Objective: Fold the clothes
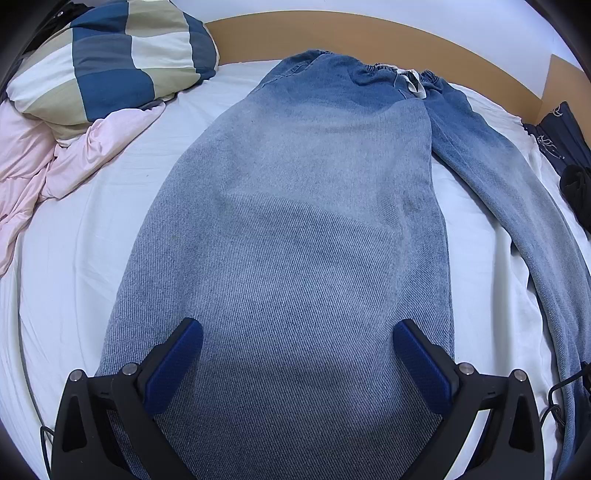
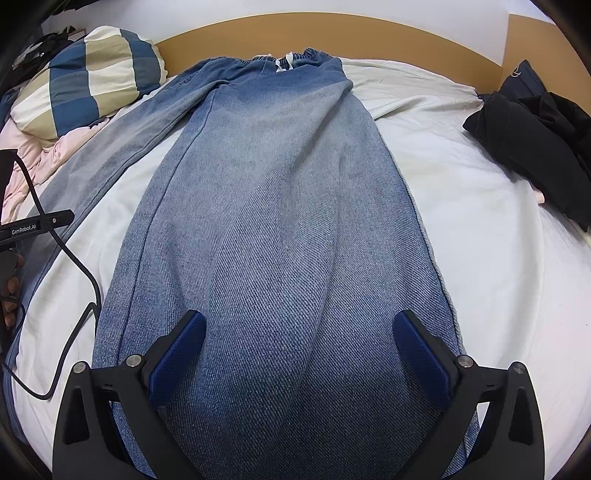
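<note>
On the white bed sheet, faded blue jeans are spread flat, waistband at the far end by the wooden headboard. Each leg is straddled by a hand-held gripper: the left hand-held gripper and the right hand-held gripper are both held wide open, nothing gripped. A checked pillow is seen far left, dark clothes far right.

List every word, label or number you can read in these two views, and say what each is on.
"GenRobot.AI": white print on the black bar of the left gripper, seen at the left edge of the right wrist view.
White tag at the waistband of the jeans: no print can be read.
Dark garment with white markings: not readable as words.
</note>
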`<state>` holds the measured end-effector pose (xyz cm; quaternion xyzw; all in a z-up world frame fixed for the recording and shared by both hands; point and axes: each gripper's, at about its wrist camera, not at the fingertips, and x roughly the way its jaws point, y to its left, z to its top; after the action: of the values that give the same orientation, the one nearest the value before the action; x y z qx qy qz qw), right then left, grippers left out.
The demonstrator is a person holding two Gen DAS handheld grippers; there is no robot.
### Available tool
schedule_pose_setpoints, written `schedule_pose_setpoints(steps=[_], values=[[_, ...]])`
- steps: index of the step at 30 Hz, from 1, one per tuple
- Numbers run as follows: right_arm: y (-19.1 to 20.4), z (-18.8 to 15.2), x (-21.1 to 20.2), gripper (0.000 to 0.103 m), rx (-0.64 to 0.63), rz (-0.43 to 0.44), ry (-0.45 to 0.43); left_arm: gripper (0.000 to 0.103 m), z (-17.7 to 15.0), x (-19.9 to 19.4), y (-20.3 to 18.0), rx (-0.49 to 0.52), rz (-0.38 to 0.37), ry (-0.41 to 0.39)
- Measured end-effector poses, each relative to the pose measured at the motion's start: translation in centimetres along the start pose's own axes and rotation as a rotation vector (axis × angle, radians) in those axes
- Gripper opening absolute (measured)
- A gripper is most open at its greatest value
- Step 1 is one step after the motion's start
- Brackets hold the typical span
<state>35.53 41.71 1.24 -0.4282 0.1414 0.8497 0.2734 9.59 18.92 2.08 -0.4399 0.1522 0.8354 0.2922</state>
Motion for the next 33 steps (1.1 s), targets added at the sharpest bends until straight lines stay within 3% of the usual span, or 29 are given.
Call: schedule_pose_setpoints(steps=[5, 14, 24, 33], values=[[0.0, 0.0, 0.0, 0.103, 0.000, 0.000, 0.000, 0.103, 0.1, 0.0, 0.0, 0.006, -0.004, 0.012], [0.0, 0.1, 0.0, 0.103, 0.000, -0.001, 0.002, 0.103, 1.8, 0.8, 0.0, 0.053, -0.027, 0.171], [0.1, 0.2, 0.0, 0.103, 0.001, -0.002, 0.002, 0.103, 3.1, 1.7, -0.3, 0.041, -0.005, 0.286], [0.3, 0.1, 0.0, 0.103, 0.002, -0.003, 0.002, 0.103, 3.3, 1.9, -0.3, 0.028, -0.002, 0.304]])
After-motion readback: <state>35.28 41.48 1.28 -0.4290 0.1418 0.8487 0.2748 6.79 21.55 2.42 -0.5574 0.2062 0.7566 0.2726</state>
